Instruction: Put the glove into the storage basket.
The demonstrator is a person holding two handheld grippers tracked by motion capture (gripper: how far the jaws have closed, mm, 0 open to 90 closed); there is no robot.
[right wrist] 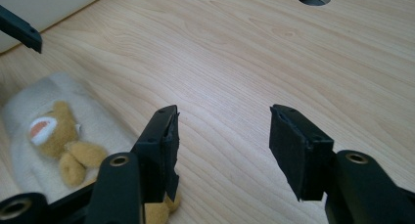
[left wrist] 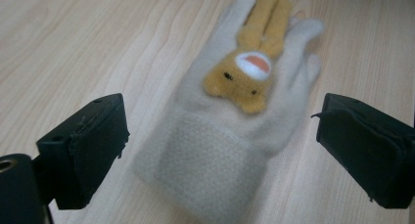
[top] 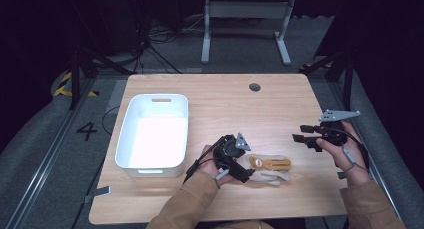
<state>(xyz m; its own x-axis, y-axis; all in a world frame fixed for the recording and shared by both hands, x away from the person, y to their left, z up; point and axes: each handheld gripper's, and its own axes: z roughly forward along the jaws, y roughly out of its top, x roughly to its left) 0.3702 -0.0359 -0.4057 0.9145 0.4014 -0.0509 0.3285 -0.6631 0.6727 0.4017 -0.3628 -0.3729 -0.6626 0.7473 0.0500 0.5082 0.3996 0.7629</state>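
Glove: a cream knitted fleece glove with an orange plush bear sewn on its back (left wrist: 230,131) lies flat on the pale wooden table (top: 225,104), near the front edge, just right of the white plastic bin (top: 154,164).
Left gripper: the black two-jaw left gripper (left wrist: 220,150) hangs low over the ribbed cuff, jaws spread wide, one on each side of the cuff, neither pressing on it.
Right gripper: the black right gripper (right wrist: 222,145) waits well off to the right above bare wood, jaws apart and empty.
Step, as I read it: closing on the cuff.
Doing it well: I'd sink until the pads straddle the thick cuff, then pinch squarely.
Risk: soft fleece may bunch or slip from a shallow bite.
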